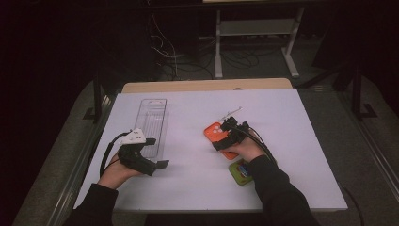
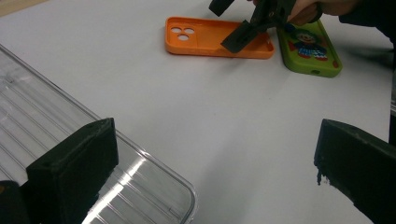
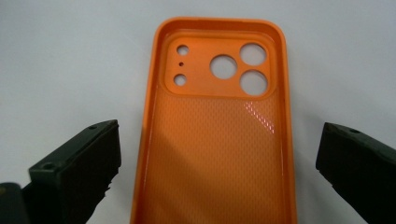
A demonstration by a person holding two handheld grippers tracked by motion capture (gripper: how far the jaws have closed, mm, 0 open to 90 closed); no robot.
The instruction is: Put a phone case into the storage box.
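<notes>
No brand, label or writing can be read on anything here; the one printed decoration is a cartoon clown figure on the green case [image 2: 309, 46]. There are two phone cases, one clear tray and two claws on the white worktop [image 1: 301, 141]. The orange case [image 3: 217, 140] lies flat with its hollow inside facing up, right of the worktop's middle, its camera end pointing away from the person. That end has a raised block with five round holes: three large ones and two small ones, plus a tiny pinhole between the small pair. The inner floor of the case has a fine dotted texture. The right claw [image 3: 219, 158] is released, its jaws spread wide and standing one on each side of the orange case without touching its rims. In the high view the right claw hangs over the near half of that case. The green case lies just beside the orange one, on the person's side of it, partly under the right hand [image 1: 247, 149]. The tray [image 1: 153, 125] is long, ribbed and transparent, and lies left of centre. The left claw [image 2: 215, 172] is also released, with one jaw over the tray's near corner and the other over bare worktop.
</notes>
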